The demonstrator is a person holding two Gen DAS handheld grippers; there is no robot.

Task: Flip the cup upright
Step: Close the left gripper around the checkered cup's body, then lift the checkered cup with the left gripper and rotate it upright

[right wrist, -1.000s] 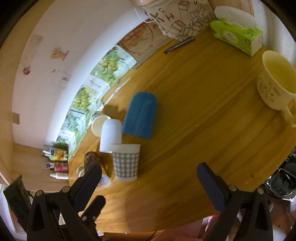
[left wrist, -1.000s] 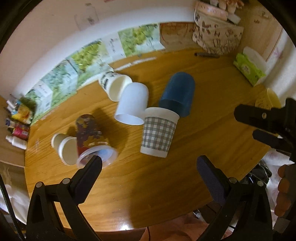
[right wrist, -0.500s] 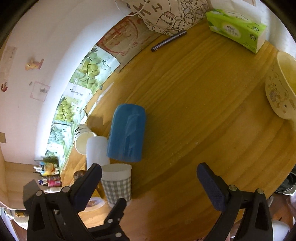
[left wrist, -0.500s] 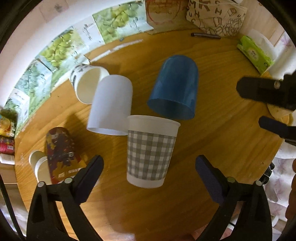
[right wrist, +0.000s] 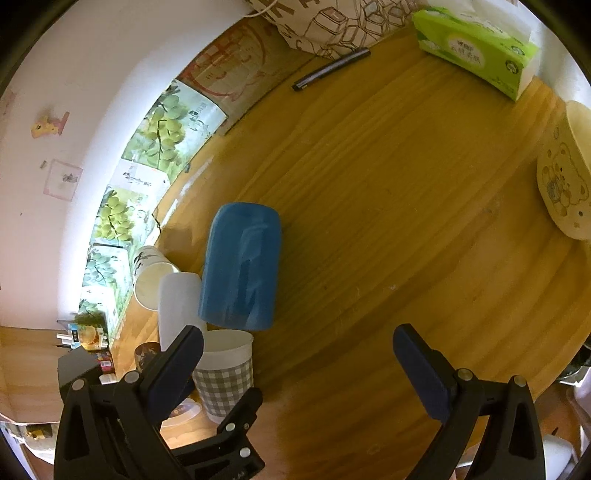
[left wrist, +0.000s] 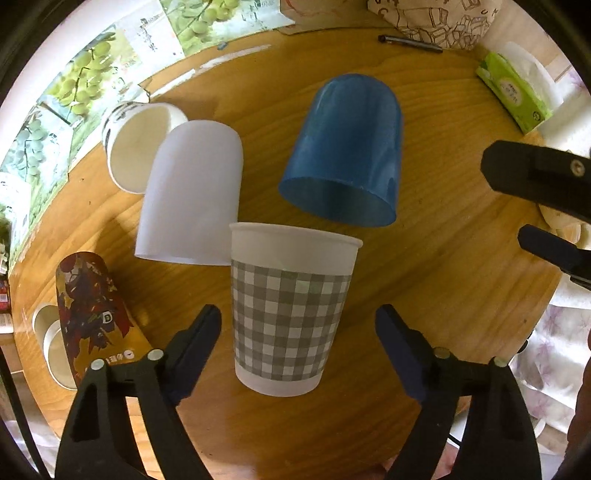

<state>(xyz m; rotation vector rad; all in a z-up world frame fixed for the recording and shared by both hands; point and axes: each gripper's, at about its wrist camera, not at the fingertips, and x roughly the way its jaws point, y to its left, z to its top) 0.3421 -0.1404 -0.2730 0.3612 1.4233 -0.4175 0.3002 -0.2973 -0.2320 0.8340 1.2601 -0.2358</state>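
A grey checked paper cup (left wrist: 288, 317) stands upright on the round wooden table (left wrist: 461, 295), between the open fingers of my left gripper (left wrist: 298, 332), untouched. Behind it a blue cup (left wrist: 351, 147) and a white cup (left wrist: 192, 195) lie on their sides. A printed paper cup (left wrist: 136, 155) lies behind the white one. My right gripper (right wrist: 297, 358) is open and empty over the table, right of the blue cup (right wrist: 242, 266). The checked cup (right wrist: 225, 373) sits by its left finger. The right gripper also shows at the right edge of the left wrist view (left wrist: 543, 210).
A dark patterned cup (left wrist: 92, 314) lies at the left over small white cups (left wrist: 48, 339). A green tissue box (right wrist: 476, 48), a pen (right wrist: 330, 68), a printed bag (right wrist: 332, 22) and a cream mug (right wrist: 565, 177) stand at the back and right. Grape boxes (right wrist: 162, 133) line the wall.
My left gripper has moved forward and down onto the checked cup, which now lies between its fingers. My right gripper has shifted forward over the table.
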